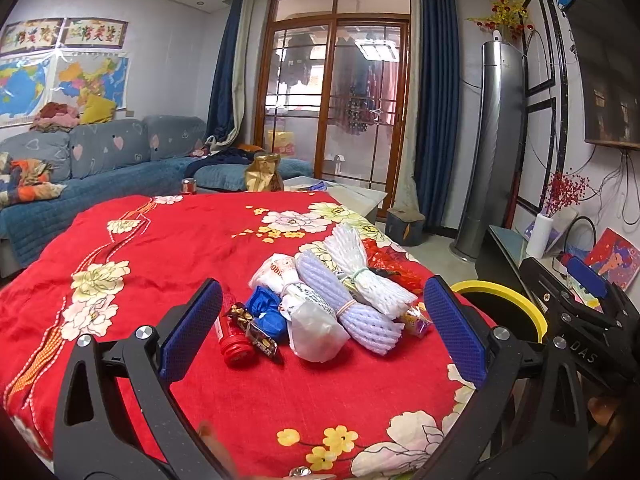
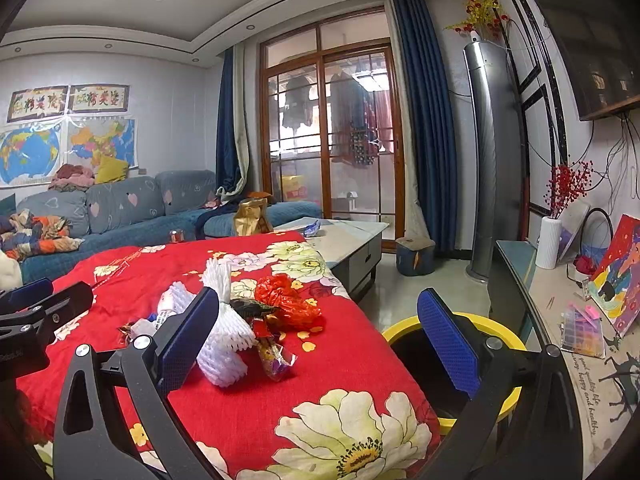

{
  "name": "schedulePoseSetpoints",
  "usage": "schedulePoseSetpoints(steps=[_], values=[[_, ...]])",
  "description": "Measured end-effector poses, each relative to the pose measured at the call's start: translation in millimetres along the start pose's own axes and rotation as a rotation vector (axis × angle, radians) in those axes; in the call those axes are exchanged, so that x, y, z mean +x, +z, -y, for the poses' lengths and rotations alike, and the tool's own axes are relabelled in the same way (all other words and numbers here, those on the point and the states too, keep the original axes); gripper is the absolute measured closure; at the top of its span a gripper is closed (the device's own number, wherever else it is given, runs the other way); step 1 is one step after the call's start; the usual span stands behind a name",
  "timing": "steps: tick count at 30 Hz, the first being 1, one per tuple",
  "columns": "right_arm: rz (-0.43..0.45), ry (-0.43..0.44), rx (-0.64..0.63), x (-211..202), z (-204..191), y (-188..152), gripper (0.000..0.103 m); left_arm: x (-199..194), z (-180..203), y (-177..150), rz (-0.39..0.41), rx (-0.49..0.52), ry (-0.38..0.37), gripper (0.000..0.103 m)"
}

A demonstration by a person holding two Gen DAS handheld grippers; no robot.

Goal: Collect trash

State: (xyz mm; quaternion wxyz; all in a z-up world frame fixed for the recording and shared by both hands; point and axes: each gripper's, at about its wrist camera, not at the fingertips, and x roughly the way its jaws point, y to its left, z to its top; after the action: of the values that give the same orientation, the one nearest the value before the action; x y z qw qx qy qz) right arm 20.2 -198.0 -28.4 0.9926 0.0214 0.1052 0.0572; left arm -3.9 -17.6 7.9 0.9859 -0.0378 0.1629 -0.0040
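Observation:
A heap of trash lies on the red flowered cloth (image 1: 160, 248): a red bottle (image 1: 234, 338), a brown candy wrapper (image 1: 256, 332), a blue crumpled bag (image 1: 266, 310), a white plastic bag (image 1: 314, 328), a lilac foam net (image 1: 348, 300), a white foam net (image 1: 368, 276) and a red plastic bag (image 2: 290, 300). My left gripper (image 1: 324, 330) is open and empty just in front of the heap. My right gripper (image 2: 320, 338) is open and empty by the white foam net (image 2: 224, 332) and a colourful wrapper (image 2: 278, 360). A yellow-rimmed bin (image 2: 464, 364) stands at the table's right.
A blue sofa (image 1: 120, 160) runs along the back left. A gold bag (image 1: 264, 174) and a can (image 1: 188, 186) stand behind the table. A grey coffee table (image 2: 352, 244), a tall air conditioner (image 2: 492, 160) and a side shelf with a white vase (image 2: 548, 242) lie to the right.

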Motion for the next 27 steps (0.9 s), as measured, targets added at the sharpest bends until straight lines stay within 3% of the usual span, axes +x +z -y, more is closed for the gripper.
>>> schedulePoseSetpoints(steps=[27], values=[[-0.01,0.003,0.004,3.6,-1.5,-6.0,0.006,-6.8,-8.7,0.9,0.0,-0.005,-0.008,0.01]])
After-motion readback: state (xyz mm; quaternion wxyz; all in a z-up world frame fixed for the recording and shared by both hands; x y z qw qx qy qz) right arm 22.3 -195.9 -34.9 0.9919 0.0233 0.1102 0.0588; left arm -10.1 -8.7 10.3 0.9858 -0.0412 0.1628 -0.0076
